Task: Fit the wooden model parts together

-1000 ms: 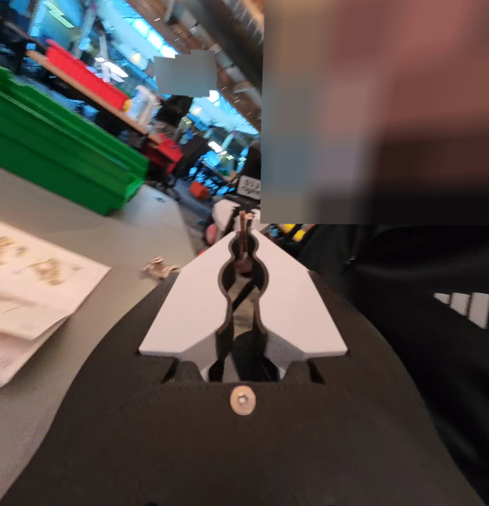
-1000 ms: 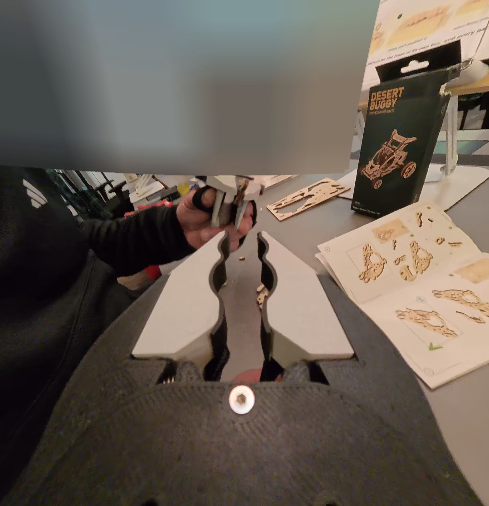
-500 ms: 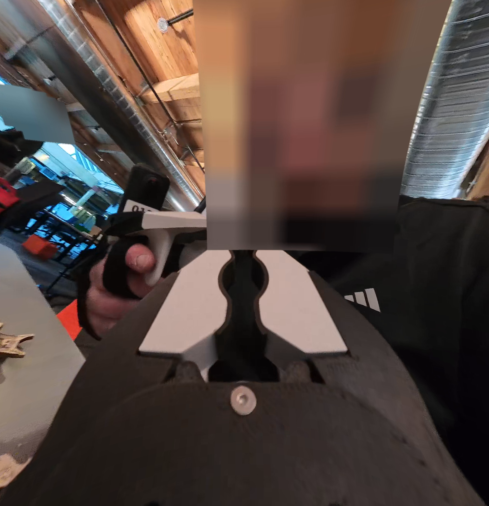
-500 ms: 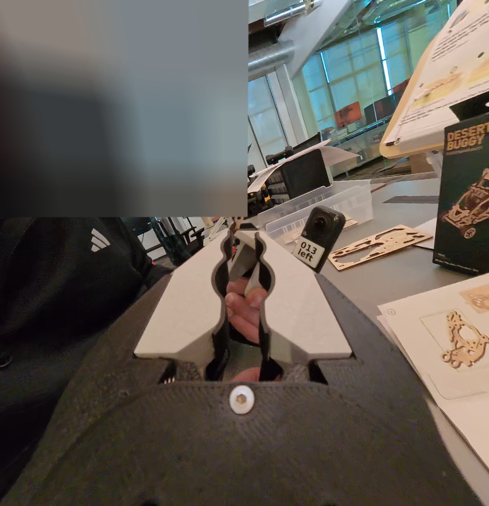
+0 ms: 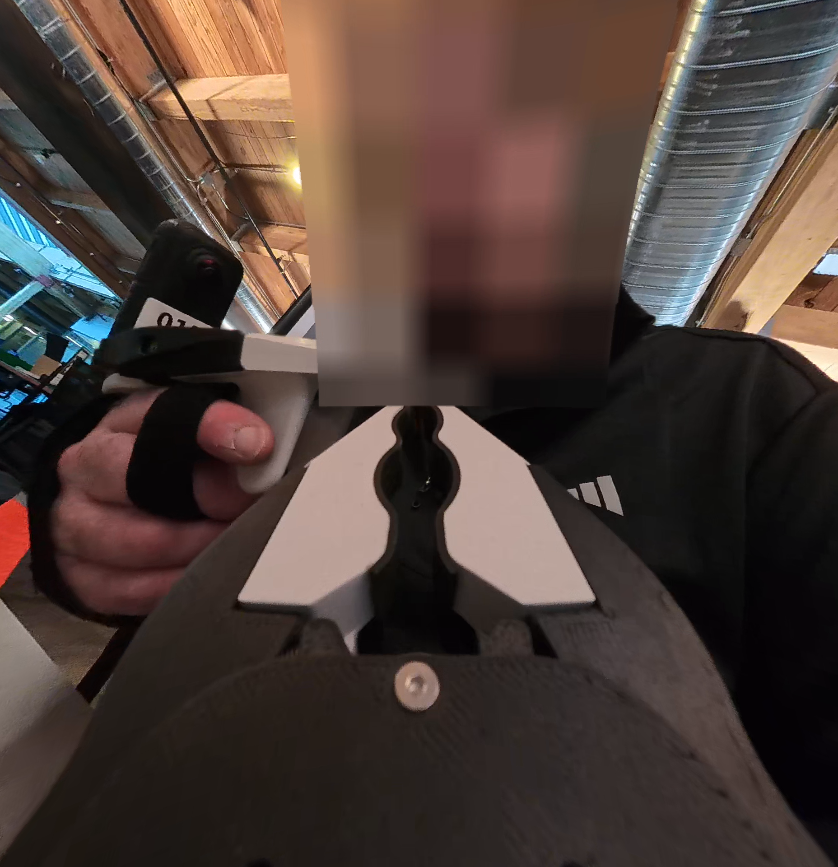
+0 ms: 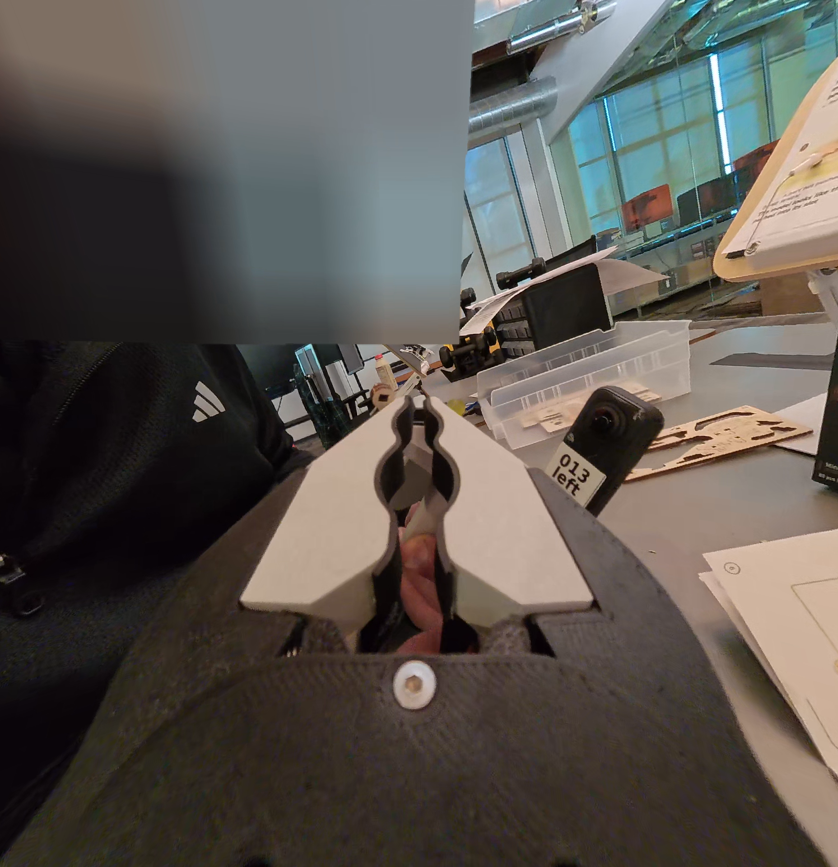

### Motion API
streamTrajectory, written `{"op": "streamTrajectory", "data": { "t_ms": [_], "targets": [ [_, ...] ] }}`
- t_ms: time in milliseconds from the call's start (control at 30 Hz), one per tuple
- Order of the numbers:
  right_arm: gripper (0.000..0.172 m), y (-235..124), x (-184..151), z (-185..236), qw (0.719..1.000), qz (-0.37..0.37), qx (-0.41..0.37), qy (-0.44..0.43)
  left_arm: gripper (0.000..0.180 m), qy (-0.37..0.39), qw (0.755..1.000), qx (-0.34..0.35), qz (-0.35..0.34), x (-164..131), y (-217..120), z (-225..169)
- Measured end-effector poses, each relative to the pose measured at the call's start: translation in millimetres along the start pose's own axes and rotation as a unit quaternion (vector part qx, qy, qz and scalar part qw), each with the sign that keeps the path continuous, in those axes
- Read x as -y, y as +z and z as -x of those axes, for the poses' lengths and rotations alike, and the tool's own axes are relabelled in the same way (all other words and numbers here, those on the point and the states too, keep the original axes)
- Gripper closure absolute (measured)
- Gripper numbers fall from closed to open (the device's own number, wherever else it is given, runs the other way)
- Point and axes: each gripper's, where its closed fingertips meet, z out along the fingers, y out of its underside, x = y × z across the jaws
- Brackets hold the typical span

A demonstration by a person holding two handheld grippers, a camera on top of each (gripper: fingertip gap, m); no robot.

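- Left tongs [image 5: 417,410]: white fingers [image 5: 342,506] pressed together at the tips, right under the blur patch. A thin brown sliver is seen pinched between them. It is taken for a small wooden model part, but its shape cannot be told in the left wrist view.
- In the right wrist view, a small round pale wooden disc with a square hole [image 6: 383,399] is seen just far-left of the right tongs' tips, raised off the tabletop. Whether it is that same part cannot be told.
- Right tongs [image 6: 419,401]: nearly closed, with a narrow slit left between the tips. The pads are not met, and no part is seen gripped.
- The right tongs are held in a bare hand with a black strap [image 5: 140,492], at the left of the left wrist view. Their fingers are hidden there by the blur patch.
- Both tongs are aimed towards the person in the black jacket [image 5: 712,469], close together.
- The left tool's black camera with a white label [image 6: 609,436] is seen just right of the right tongs.
- On the grey tabletop [image 6: 689,506]:
  - a clear plastic bin [image 6: 586,375] at far right, with flat wooden pieces [image 6: 548,422] inside
  - a flat plywood sheet with cut-outs [image 6: 717,441] beside the bin
  - a dark box [image 6: 837,422] at the right edge
  - white instruction sheets [image 6: 783,633] at near right
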Motion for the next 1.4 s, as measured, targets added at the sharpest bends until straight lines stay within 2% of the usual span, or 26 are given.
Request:
{"op": "streamTrajectory", "data": {
  "t_ms": [233,367,633,800,900,1000,1067,1200,1333,1400],
  "targets": [
    [0.172,-3.8,1.4,-3.1,1.000,-0.011,-0.008,0.005,0.179,0.008,1.000,0.008,-0.003,4.5,-1.2,2.9],
    [0.158,-8.5,2.7,-7.5,1.000,-0.007,-0.017,0.003,0.179,0.018,1.000,0.001,-0.009,8.7,-3.3,-0.1],
    [0.152,-4.8,1.4,7.3,0.998,0.035,0.035,-0.041,0.180,0.000,0.999,-0.048,0.022,0.4,0.5,-9.8],
    [0.153,0.9,2.5,23.0,0.995,0.040,0.078,-0.057,0.180,-0.007,0.998,-0.051,0.027,-1.7,1.0,-7.3],
    [0.164,3.0,1.3,23.3,0.995,0.037,0.073,-0.052,0.179,-0.007,0.998,-0.054,0.032,-5.0,1.3,-9.7],
    [0.166,2.8,1.7,24.0,0.996,0.031,0.071,-0.047,0.179,-0.009,0.998,-0.056,0.027,-5.7,1.9,-9.4],
    [0.166,2.0,3.3,21.7,0.997,0.025,0.060,-0.047,0.177,-0.006,0.999,-0.040,0.017,-2.5,1.3,-5.1],
    [0.166,-1.5,9.3,17.3,0.997,0.018,0.039,-0.057,0.149,0.002,1.000,0.016,0.004,6.5,-3.5,7.0],
    [0.166,-5.8,11.1,12.2,0.996,0.034,0.010,-0.079,0.139,0.032,0.994,0.098,0.017,12.8,-14.6,14.9],
    [0.166,-10.9,12.0,9.1,0.995,0.042,-0.006,-0.088,0.136,0.064,0.984,0.163,0.033,18.9,-27.2,18.4]
  ]
}}
